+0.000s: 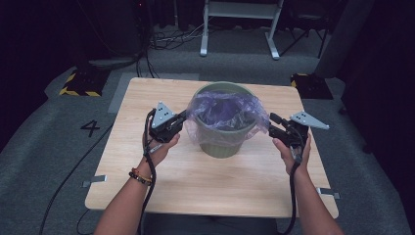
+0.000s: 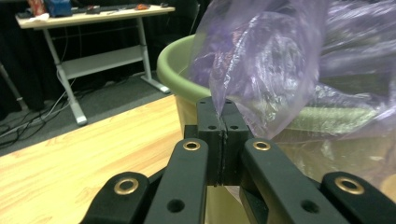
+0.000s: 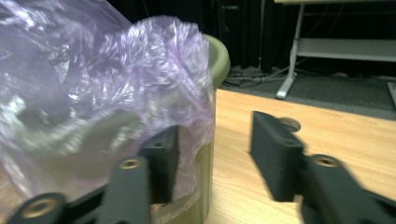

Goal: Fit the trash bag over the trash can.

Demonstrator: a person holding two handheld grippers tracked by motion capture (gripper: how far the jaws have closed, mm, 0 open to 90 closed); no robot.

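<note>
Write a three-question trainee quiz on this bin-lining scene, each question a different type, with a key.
1. True or false: the left claw is shut on the crinkled purple plastic bag.
2. The right claw is: A) open, B) shut on the bag, C) shut on the bin rim.
3. On what does the round green plastic bin stand?

Key
1. True: its jaws pinch the bag's edge.
2. A: the jaws stand apart, the bag draped by one of them.
3. On the light wooden table.
</note>
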